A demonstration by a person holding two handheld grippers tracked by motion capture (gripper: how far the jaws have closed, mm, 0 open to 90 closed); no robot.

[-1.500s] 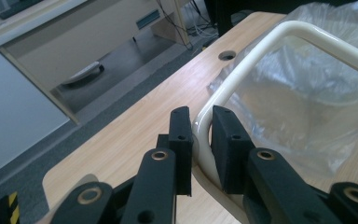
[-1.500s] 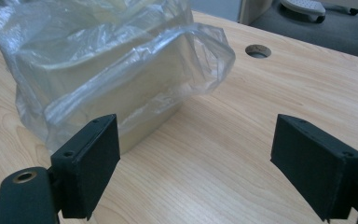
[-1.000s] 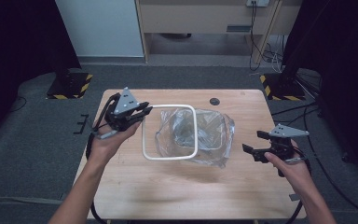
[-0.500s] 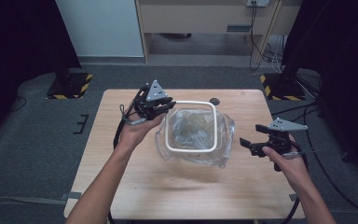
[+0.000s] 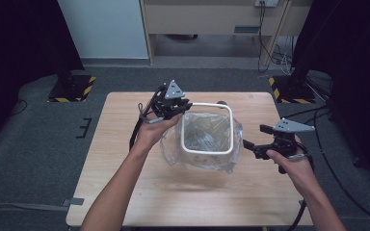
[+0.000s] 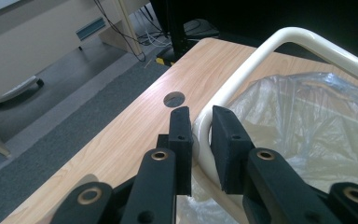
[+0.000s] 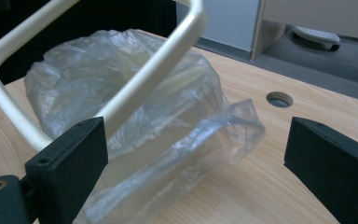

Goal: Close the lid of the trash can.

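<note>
Cream tubing of the square frame (image 5: 207, 128) is pinched at its far-left corner by my left gripper (image 5: 176, 107), above the clear plastic bag (image 5: 200, 144) mid-table. Behind it lies a table hole (image 6: 174, 99). Right, my right gripper (image 5: 251, 146) has just been opening, jaws wide, empty, near the bag.

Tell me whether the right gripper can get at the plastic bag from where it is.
Probably yes: the right gripper is open beside the plastic bag, with bare table between them. The left gripper holds the white frame above.

High view looks down over table (image 5: 125, 192); both gripper views sit close, sharing white frame (image 6: 242, 79).
</note>
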